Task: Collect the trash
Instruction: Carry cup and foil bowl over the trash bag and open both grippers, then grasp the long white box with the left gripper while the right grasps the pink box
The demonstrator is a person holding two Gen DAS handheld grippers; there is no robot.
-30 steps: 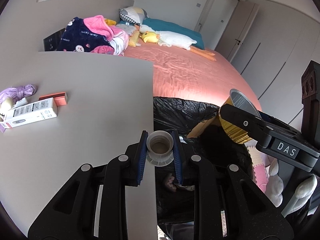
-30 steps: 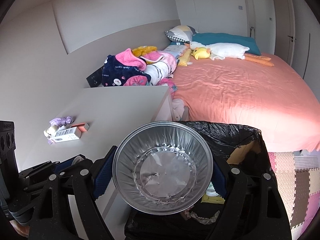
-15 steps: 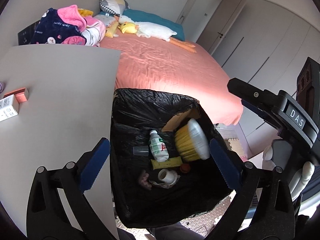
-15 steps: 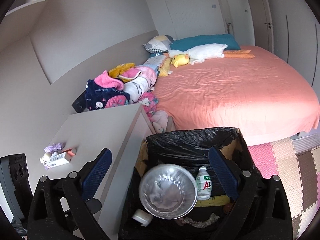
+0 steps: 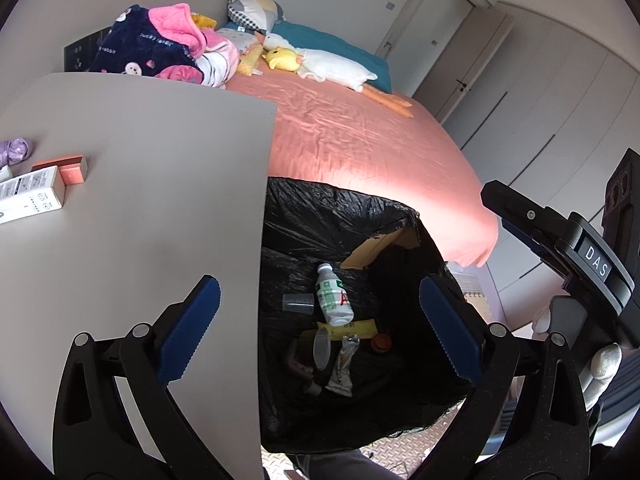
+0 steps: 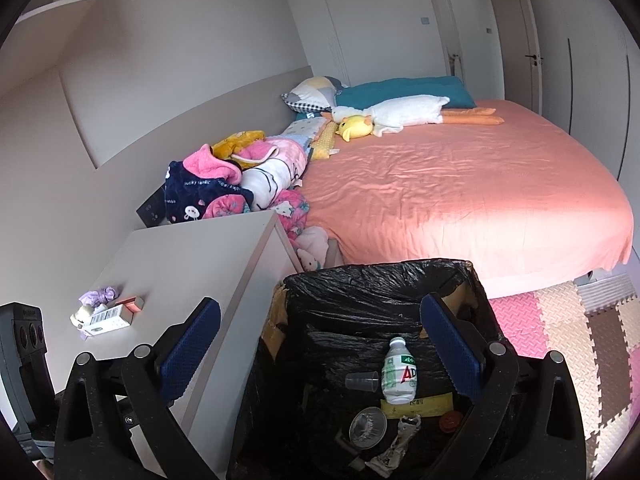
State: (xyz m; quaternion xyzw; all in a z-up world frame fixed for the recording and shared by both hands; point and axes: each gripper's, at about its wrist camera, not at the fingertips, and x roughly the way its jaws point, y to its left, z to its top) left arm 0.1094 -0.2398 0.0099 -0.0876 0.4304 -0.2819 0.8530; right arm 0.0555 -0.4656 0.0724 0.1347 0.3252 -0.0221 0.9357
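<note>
Both tongs (image 5: 318,332) (image 6: 318,346) hang released and empty over the black-lined bin (image 6: 376,280), remaining white carton (image 5: 28,196) up-left on the grey tabletop (image 5: 160,184), nearer the left one.

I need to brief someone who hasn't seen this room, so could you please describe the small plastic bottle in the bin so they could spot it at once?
Beside the grey bedside cabinet stands a bin lined with a black bag. Among the trash at its bottom lies a small white plastic bottle on its side, next to a clear plastic cup. Its green label with red lettering sets it apart from the other trash around it.
</note>
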